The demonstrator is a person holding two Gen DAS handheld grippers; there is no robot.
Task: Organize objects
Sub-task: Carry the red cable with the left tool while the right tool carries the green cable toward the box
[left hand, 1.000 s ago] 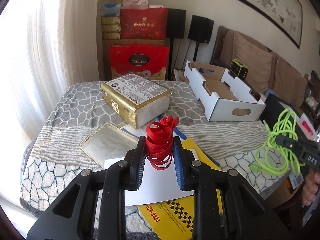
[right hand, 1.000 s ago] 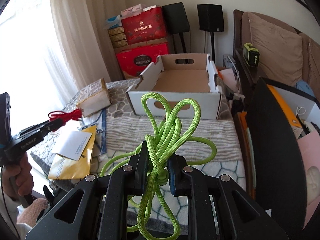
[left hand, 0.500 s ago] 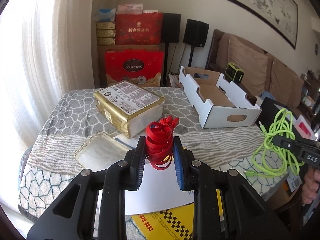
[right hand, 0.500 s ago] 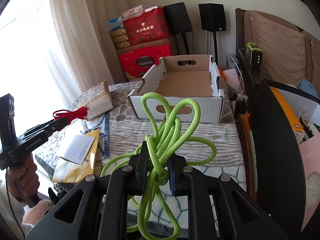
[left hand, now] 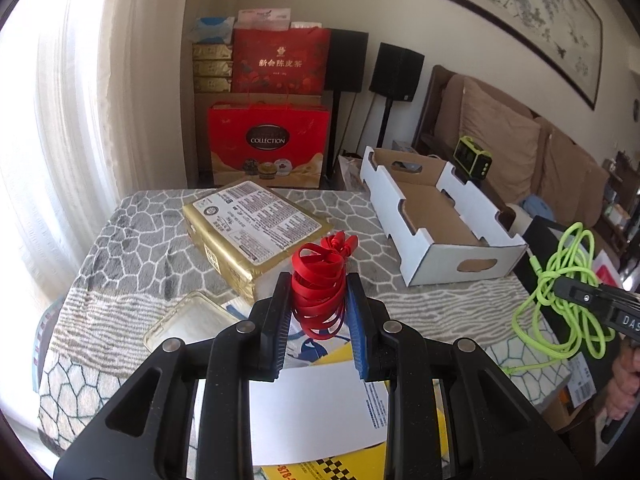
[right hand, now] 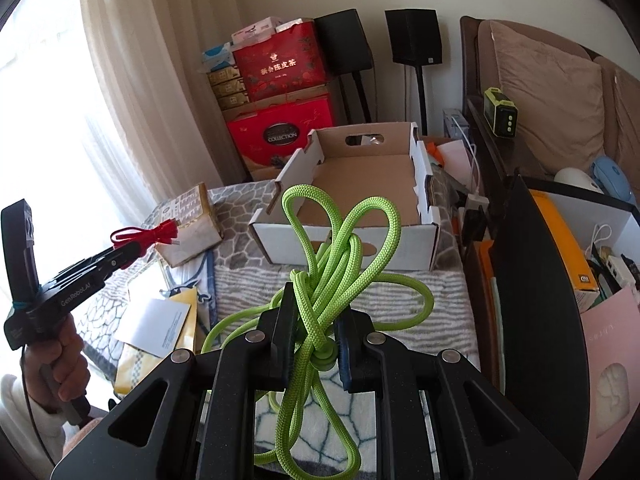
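A: What does the left gripper (left hand: 319, 312) have hold of?

B: A coiled red cable (left hand: 320, 292). It sits at the centre of the left wrist view, pinched between the two pads, with its loops and plug ends sticking up above the fingertips. The jaws are only narrowly apart, pressed against the bundle on both sides.

A: And the right gripper (right hand: 318, 332)?

B: It is clamped on a bundle of green cord (right hand: 332, 264) in the lower middle of the right wrist view. Loops fan upward over the fingertips and more cord hangs below and out to either side. In the left wrist view the same cord shows at the right edge, dangling from that gripper.

A: Where is the cardboard tray (right hand: 424, 184)?

B: On the grey patterned tablecloth (left hand: 132, 240), upper centre of the right wrist view, directly behind the green loops. It is open-topped, white outside and brown inside.

A: Anything else on the table?

B: A gold-wrapped package (left hand: 256, 232) with a white label lies left of centre in the left wrist view, just behind the red cable. Below the left gripper lie a white sheet (left hand: 320, 412) over a yellow booklet (left hand: 332, 468), and a clear plastic lid (left hand: 188, 328) to the lower left.

A: Is the person visible?

B: A hand (right hand: 66, 364) grips the left gripper's handle at the lower left of the right wrist view.
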